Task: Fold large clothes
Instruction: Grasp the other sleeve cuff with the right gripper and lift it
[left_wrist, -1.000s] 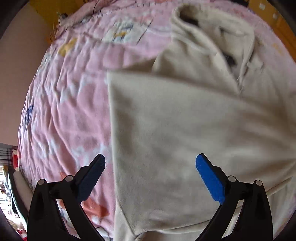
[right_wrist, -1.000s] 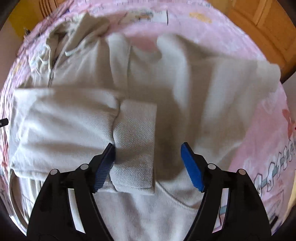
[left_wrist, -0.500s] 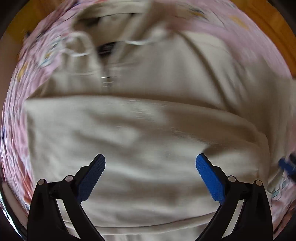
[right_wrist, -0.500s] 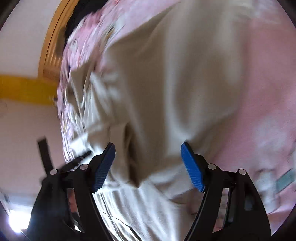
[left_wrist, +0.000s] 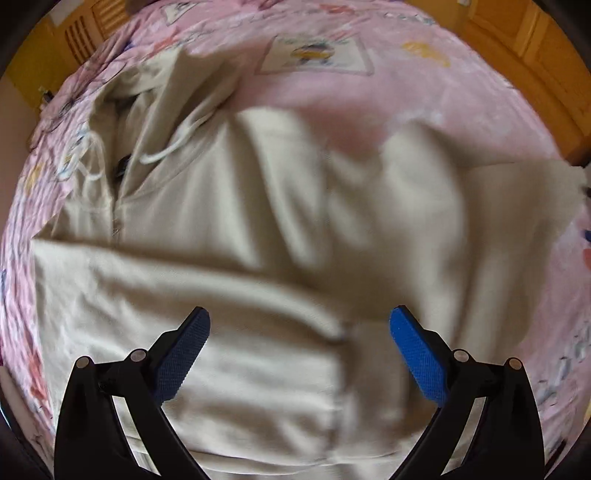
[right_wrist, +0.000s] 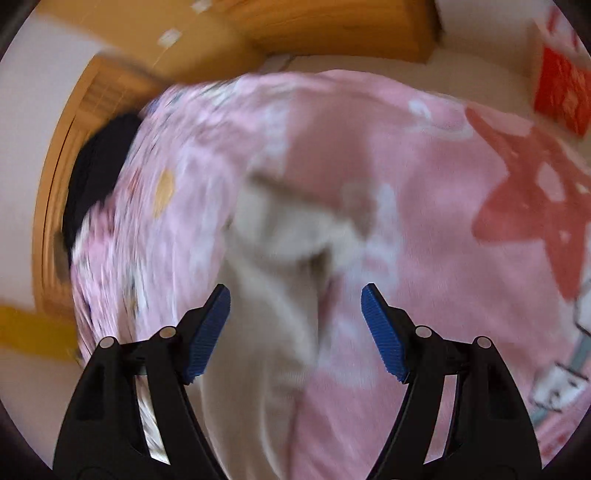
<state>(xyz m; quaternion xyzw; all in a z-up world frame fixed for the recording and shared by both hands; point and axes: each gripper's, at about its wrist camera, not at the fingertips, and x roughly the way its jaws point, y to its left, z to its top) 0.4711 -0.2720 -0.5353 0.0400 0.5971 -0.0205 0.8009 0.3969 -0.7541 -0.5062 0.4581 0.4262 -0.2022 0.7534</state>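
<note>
- Both grippers, left (left_wrist: 299, 345) and right (right_wrist: 295, 325), gape wide and hold nothing.
- Since a second ago the right gripper has swung off the folded sleeve toward the hoodie's (left_wrist: 258, 229) far edge; the left has moved over its middle.
- Hoodie lies under and ahead of both, on the bed (right_wrist: 424, 177).
- Next fold looks due.

The left gripper (left_wrist: 299, 332) is held above the cream hoodie (left_wrist: 258, 229) with its blue-padded jaws spread wide and nothing caught between them, while the right gripper (right_wrist: 295, 314) is likewise held wide apart and empty over the hoodie's blurred sleeve end.
</note>
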